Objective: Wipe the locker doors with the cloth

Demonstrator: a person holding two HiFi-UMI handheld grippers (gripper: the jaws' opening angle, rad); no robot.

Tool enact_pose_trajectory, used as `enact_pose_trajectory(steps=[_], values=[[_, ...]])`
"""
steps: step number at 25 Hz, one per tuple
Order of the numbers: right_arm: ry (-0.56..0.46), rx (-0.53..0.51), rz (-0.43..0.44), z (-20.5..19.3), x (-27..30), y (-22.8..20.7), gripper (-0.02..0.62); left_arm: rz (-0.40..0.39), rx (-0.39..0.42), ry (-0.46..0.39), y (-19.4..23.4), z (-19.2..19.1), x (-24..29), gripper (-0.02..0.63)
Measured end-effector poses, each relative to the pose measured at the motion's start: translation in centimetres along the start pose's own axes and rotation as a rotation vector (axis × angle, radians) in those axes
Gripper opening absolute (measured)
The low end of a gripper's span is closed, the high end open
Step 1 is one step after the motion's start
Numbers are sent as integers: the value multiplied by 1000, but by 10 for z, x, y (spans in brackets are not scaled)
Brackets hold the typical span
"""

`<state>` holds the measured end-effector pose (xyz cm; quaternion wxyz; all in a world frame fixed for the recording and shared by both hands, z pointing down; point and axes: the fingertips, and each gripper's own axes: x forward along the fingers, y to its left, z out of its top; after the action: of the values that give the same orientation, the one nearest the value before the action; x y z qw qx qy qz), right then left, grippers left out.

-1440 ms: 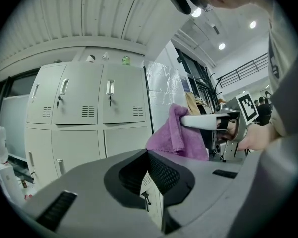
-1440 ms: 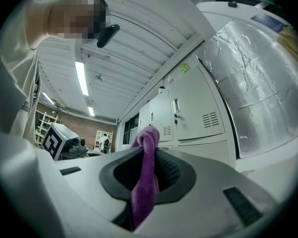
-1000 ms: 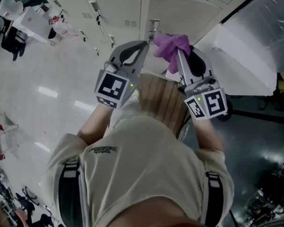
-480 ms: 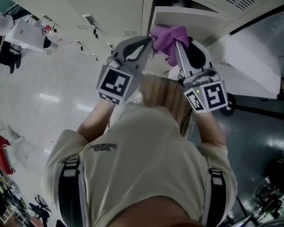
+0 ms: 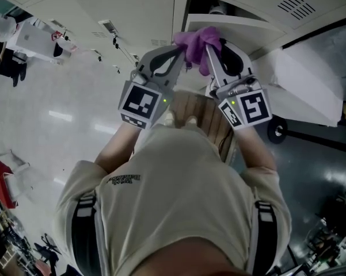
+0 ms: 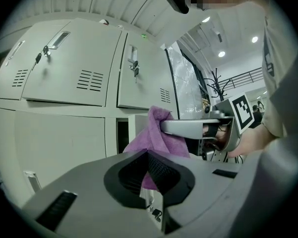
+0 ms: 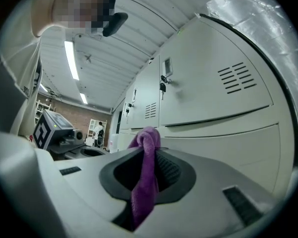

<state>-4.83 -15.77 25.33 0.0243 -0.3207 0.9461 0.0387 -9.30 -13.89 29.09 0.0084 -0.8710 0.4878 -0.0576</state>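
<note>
Fingers of your right gripper are pressed together on the purple cloth. One fold stands above their tips and the rest hangs down between them, likely so a wad faces the locker doors on the far side. Your left gripper has its fingers closed with nothing clearly between them. Its tips are just beside the cloth, probably to steady it.

Cloth in R gripper jaws, L gripper touching at left, locker doors ahead
</note>
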Motion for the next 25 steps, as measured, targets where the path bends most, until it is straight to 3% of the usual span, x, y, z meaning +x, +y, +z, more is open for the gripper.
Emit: enact_pose_trajectory(steps=[8, 14, 25], values=[[23, -4, -14, -9, 5, -16, 48, 29, -11, 3, 1, 3, 4, 0], [34, -4, -50, -12, -4, -36, 48, -14, -12, 6, -15, 4, 21, 0], [79, -9, -279, -22, -48, -99, 48, -174, -17, 0, -61, 6, 70, 0]])
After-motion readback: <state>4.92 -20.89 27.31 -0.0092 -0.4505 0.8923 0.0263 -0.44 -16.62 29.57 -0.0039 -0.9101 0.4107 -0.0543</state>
